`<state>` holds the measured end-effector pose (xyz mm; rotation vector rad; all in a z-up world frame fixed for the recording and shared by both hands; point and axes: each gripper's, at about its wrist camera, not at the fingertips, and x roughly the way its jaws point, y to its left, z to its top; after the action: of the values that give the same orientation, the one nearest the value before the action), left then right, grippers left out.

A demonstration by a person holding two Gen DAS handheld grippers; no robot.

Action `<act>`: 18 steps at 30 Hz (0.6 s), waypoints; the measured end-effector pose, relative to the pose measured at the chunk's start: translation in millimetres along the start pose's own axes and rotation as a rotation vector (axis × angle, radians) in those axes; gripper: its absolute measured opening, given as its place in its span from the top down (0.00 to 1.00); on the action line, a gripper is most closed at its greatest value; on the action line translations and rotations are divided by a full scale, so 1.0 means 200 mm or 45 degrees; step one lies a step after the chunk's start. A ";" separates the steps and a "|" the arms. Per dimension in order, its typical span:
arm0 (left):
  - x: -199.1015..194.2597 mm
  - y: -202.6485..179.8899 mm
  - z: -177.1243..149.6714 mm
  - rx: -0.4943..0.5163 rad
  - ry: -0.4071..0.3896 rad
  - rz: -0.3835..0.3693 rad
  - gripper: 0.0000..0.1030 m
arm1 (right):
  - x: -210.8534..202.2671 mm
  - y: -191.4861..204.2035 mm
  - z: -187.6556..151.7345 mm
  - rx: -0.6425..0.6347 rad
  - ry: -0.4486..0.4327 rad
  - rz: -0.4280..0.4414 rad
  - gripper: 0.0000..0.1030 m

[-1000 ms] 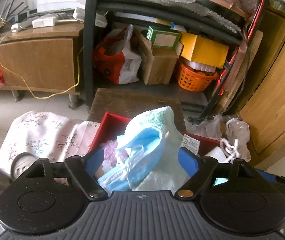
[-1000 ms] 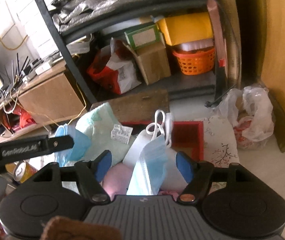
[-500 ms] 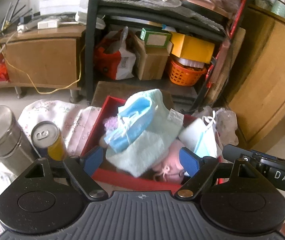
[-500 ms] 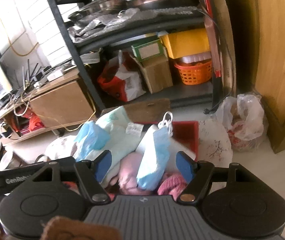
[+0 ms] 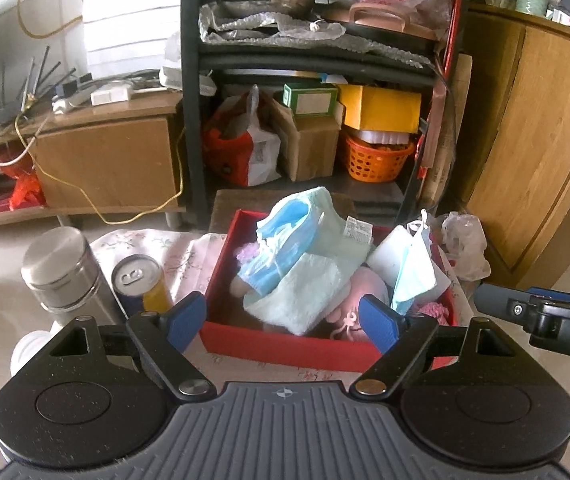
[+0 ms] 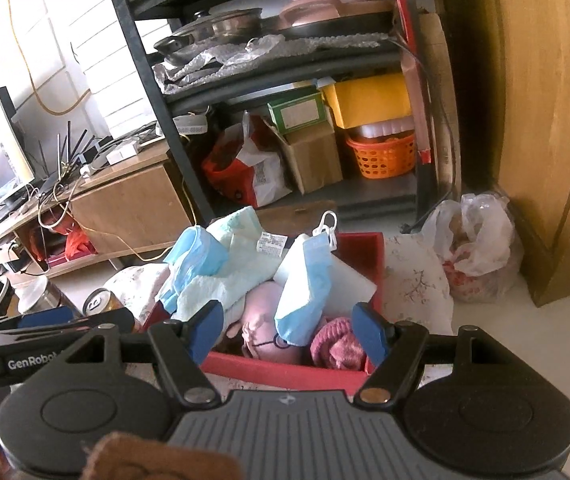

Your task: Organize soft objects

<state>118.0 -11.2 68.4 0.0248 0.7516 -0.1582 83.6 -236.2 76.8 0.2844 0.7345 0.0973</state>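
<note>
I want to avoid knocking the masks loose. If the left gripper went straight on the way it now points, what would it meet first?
Probably the light green towel piled in the red box, which lies centred ahead of the open left gripper, perhaps after clearing the box's near wall. Depth is unclear.

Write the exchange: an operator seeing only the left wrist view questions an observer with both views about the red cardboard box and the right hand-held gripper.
Operator: Is the right hand-held gripper holding anything?
Observer: No. Its jaws stand open and empty, just short of the front wall of the red cardboard box.
Operator: What fills the box's near right corner?
Observer: A dark pink knitted woollen piece, mostly hidden from you, beside the blue pleated face mask.
</note>
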 end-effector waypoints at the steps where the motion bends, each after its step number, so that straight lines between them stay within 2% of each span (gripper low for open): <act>1: -0.01 0.00 -0.01 0.005 -0.002 0.003 0.21 | -0.01 0.00 -0.01 -0.006 -0.002 0.001 0.58; 6: -0.07 0.00 -0.05 0.017 -0.027 0.005 0.20 | -0.06 0.03 -0.06 -0.029 -0.020 0.010 0.58; 18: -0.18 -0.03 -0.13 0.058 -0.103 0.045 0.10 | -0.19 0.09 -0.15 -0.068 -0.085 0.022 0.58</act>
<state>74.3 -10.4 74.5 0.0746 0.6660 -0.1415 35.6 -219.5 85.2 0.2418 0.6619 0.1228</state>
